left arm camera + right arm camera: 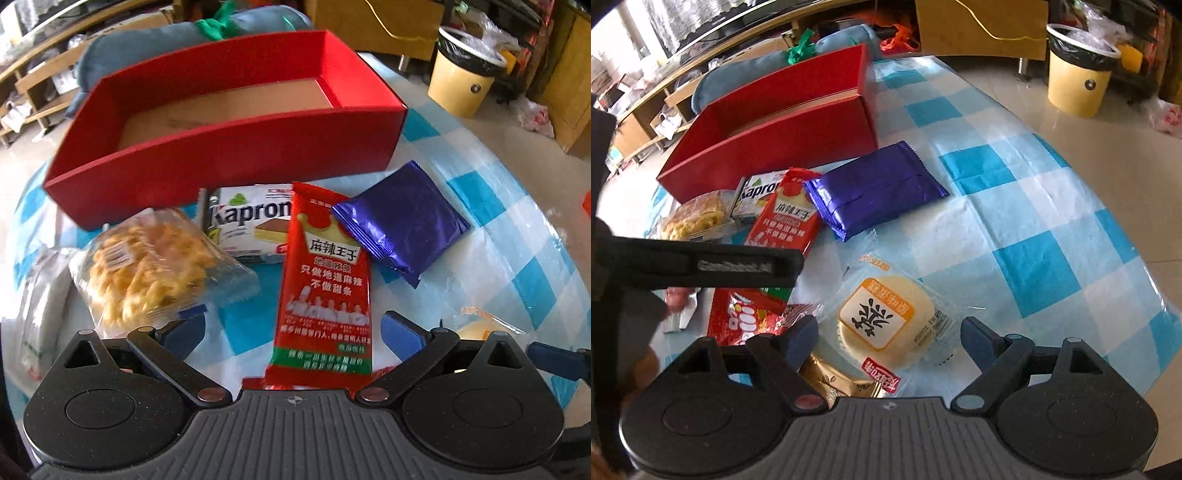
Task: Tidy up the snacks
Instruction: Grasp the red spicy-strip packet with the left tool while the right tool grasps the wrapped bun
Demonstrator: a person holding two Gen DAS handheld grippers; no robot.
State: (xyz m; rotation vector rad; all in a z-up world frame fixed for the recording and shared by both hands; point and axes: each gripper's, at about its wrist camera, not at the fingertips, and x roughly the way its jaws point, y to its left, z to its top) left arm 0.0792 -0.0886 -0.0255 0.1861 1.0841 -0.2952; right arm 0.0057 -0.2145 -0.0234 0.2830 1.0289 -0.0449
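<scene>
An empty red box (229, 155) stands at the far side of the checked table; it also shows in the right wrist view (768, 144). In front of it lie a red spicy-strip packet (325, 284), a purple foil packet (402, 221), a white Kapron wafer pack (247, 225) and a clear bag of yellow twists (147, 269). My left gripper (295, 328) is open, its fingers either side of the red packet's near end. My right gripper (888, 334) is open over a round cake in clear wrap (886, 321). The left gripper's body (698, 266) crosses the right wrist view.
A gold packet (834, 380) and a red snack bag (746, 317) lie near my right gripper. A white plastic bag (40, 306) sits at the table's left. The table edge (1115, 229) runs along the right. A yellow bin (1075, 70) stands on the floor beyond.
</scene>
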